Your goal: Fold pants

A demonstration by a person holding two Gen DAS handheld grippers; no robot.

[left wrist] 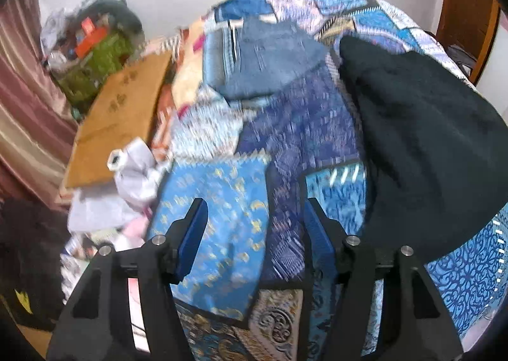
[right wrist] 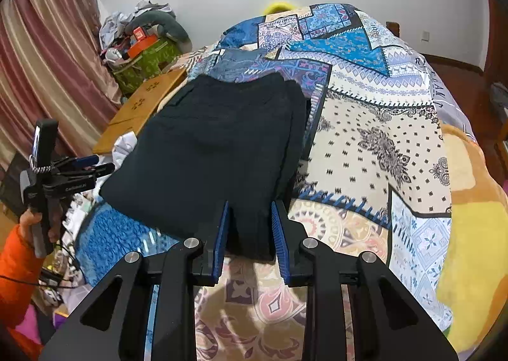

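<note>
Bedroom, patchwork quilt [right wrist: 374, 126] on the bed, your black pants [right wrist: 209, 151] lying on it.

Your pants sit folded into a dark rectangle on the quilt's left half, their near edge reaching between the fingers of your right gripper [right wrist: 249, 227]; its blue pads stand apart on either side of the cloth without pressing on it, so it is open. In the left wrist view the pants [left wrist: 422, 145] lie to the right, and your left gripper [left wrist: 254, 227] hovers over the quilt [left wrist: 222, 227] beside them, jaws wide apart and holding nothing; that view is blurred. Folded jeans [left wrist: 260, 59] rest farther up the bed. Past the bed's left edge you have a wooden board [right wrist: 149, 100], a heap of clutter [right wrist: 143, 43], and pink curtains [right wrist: 47, 59].
</note>
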